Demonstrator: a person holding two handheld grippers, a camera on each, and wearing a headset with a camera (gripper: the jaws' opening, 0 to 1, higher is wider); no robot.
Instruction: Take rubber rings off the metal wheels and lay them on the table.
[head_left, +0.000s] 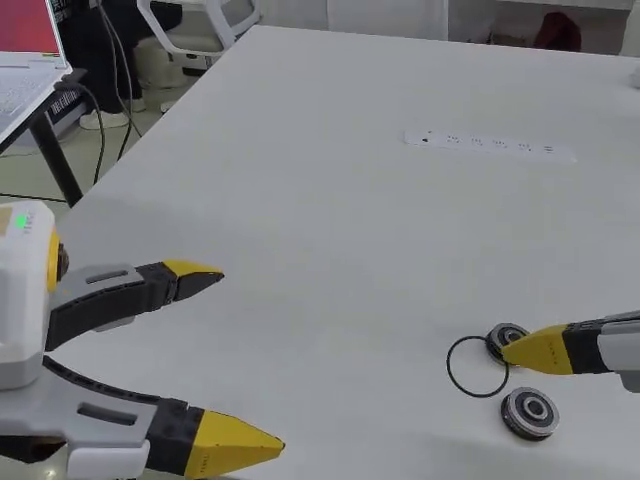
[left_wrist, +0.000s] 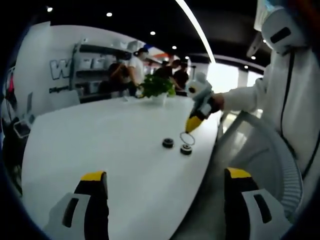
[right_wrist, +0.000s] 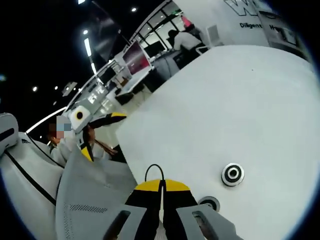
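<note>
The right gripper (head_left: 512, 349), fingers pinched shut on the rubber ring (head_left: 475, 367) at the head view's lower right, should probably draw it flat along the counter (head_left: 350, 200), clear of the adjacent metal wheel (head_left: 507, 337), before parting, while the left gripper (head_left: 245, 358) stands wide open at lower left.

wall lettering (right_wrist: 252, 25) reading "diligent", rest cut off

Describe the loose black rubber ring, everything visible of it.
The rubber ring is a thin black loop, smooth and round, off its wheel. It sits on the white table, whether flat or tilted is unclear, just beside one metal wheel. The shut right claw pinches its edge, it seems.
</note>
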